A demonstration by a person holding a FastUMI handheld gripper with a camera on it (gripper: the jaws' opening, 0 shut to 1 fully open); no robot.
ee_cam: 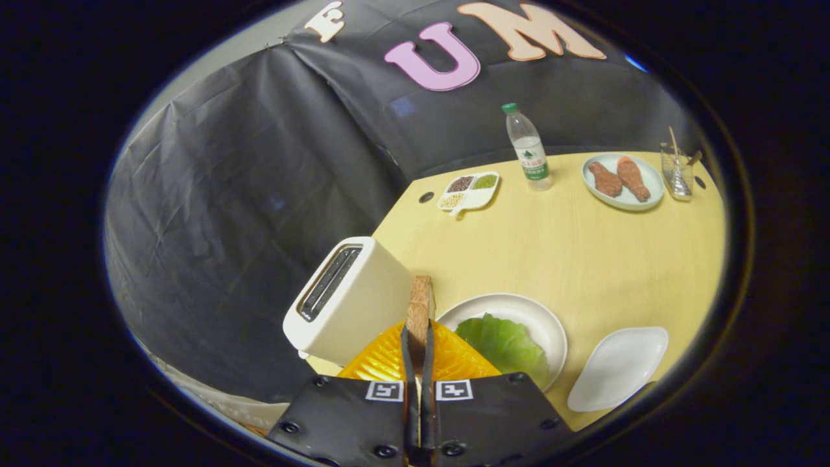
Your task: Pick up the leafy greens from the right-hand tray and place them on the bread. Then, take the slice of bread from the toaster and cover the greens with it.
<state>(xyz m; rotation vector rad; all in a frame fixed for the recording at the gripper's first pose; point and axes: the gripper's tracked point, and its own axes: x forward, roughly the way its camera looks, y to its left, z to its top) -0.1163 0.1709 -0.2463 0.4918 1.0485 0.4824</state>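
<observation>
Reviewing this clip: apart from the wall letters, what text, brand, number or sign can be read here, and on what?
No text here can be read.
On the clear plastic water bottle with green cap: a white-and-green label, print too small to read.
On the claw, shut on a brown slice of bread: two black-and-white square markers, patterns without words.
On the white toaster: no lettering visible.

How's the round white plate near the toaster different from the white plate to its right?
The round white plate holds green lettuce; the oblong white plate is bare. The first is circular, the second leaf-shaped. Both are white and rest on the yellow table. The tongs grip a bread slice.
</observation>
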